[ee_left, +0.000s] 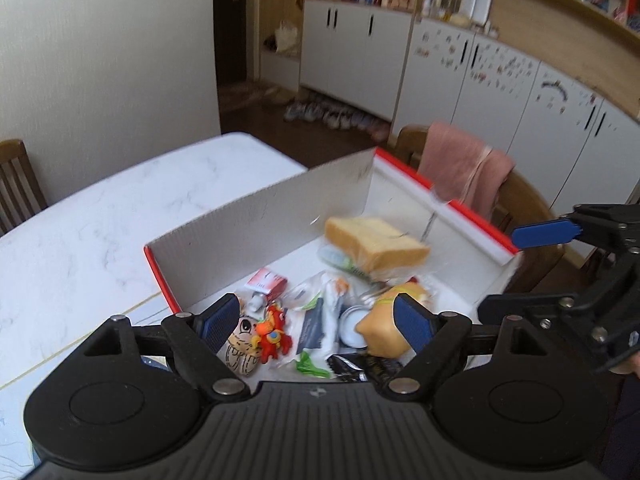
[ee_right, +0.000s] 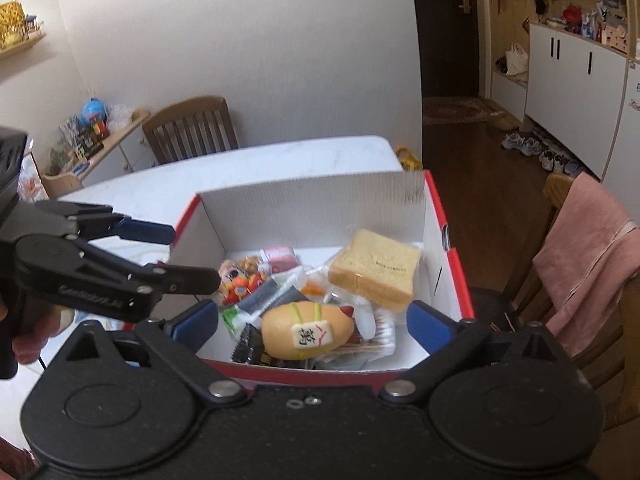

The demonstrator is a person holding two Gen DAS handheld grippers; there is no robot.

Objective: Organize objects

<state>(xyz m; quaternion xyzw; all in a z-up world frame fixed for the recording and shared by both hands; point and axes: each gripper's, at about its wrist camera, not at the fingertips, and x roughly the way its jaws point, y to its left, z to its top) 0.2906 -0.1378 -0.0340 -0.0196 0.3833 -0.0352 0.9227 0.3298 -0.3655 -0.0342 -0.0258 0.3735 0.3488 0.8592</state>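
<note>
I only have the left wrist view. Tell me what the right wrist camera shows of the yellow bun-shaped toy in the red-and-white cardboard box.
Observer: The yellow bun-shaped toy carries a white tile label with a red character on it.
Operator: Now report the left gripper from the side.
Observer: The left gripper sits at the left side of the red-and-white cardboard box, jaws open, nothing between them.
Operator: Check the bread.
Observer: The tan square bread slice has a short line of dark print on its top face.
</note>
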